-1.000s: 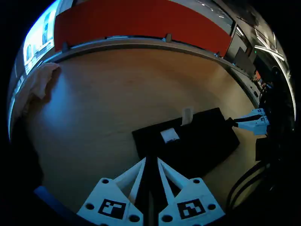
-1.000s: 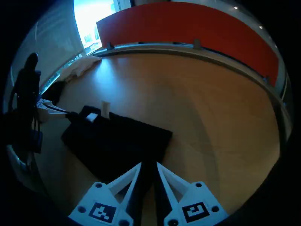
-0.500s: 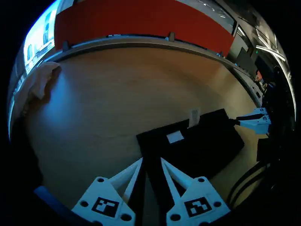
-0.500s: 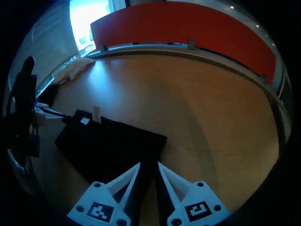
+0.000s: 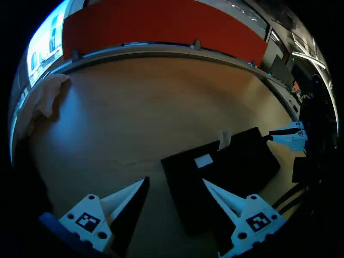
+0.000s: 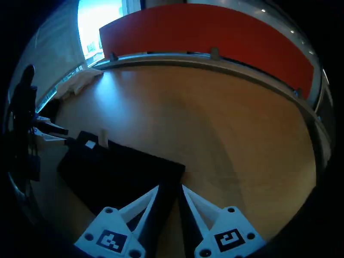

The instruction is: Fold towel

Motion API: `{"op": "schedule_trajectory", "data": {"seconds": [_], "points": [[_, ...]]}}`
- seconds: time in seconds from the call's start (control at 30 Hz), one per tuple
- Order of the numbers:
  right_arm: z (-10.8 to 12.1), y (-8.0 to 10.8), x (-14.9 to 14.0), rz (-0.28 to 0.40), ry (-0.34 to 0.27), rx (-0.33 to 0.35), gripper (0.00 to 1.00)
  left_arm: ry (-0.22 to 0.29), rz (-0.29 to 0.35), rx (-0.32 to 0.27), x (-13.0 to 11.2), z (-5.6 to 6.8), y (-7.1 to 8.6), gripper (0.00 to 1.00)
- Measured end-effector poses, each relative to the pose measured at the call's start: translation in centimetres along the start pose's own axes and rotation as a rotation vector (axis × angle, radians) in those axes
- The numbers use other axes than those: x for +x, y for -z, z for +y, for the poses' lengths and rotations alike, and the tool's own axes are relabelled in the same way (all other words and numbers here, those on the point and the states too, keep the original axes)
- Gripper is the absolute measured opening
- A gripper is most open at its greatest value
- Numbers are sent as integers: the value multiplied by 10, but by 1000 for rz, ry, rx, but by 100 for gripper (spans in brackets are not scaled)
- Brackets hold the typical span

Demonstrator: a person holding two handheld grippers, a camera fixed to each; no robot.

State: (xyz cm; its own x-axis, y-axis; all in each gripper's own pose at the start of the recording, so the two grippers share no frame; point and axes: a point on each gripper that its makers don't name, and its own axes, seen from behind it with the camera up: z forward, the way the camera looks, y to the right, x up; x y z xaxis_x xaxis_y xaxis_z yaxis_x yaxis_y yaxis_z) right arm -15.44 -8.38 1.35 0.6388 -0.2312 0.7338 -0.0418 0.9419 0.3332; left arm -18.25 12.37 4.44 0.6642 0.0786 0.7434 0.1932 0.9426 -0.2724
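The black towel [image 5: 232,167] lay folded flat on the wooden surface [image 5: 142,107], toward its near side, with a white tag [image 5: 203,161] on its top layer and a pale label [image 5: 224,138] standing at its far edge. In the left gripper view the towel's near corner reached into the gap between the left tongs [image 5: 174,181], whose two fingers stood wide apart and pressed on nothing. In the right gripper view the right tongs [image 6: 170,189] had their fingers drawn close together, clamped on a dark strip of the towel's corner that ran between them. The left gripper view showed those same tongs at the towel's opposite end, their tips meeting its edge. A crumpled beige cloth [image 5: 45,96] sat well apart from the towel at the surface's far left rim. A red panel [image 5: 163,26] ran along the back of the surface, and a bright window [image 6: 99,21] lay beyond it.
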Motion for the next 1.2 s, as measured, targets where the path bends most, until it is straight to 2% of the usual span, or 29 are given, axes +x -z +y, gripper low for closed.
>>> {"op": "schedule_trajectory", "data": {"seconds": [0.17, 0.37, 0.5, 0.6, 0.63, 0.67, 1.2], "points": [[3, -2, 5, 7, -9, -9, 25, -20, 10, 14, 2, -6, 8, 90], [6, -3, 8, 13, -14, -20, 29, -37, 21, 30, 2, -12, 19, 90], [7, -1, 9, 20, -11, -24, 50, -28, 25, 30, 1, -12, 23, 90], [7, 1, 9, 22, -12, -23, 83, -19, 25, 30, -1, -11, 24, 90], [7, 2, 8, 21, -13, -20, 91, -18, 25, 30, -2, -11, 25, 90], [6, 2, 7, 21, -14, -18, 94, -17, 25, 30, -3, -11, 25, 90], [5, 27, -10, 24, -21, -19, 95, -16, 26, 51, -15, -12, 36, 90]]}}
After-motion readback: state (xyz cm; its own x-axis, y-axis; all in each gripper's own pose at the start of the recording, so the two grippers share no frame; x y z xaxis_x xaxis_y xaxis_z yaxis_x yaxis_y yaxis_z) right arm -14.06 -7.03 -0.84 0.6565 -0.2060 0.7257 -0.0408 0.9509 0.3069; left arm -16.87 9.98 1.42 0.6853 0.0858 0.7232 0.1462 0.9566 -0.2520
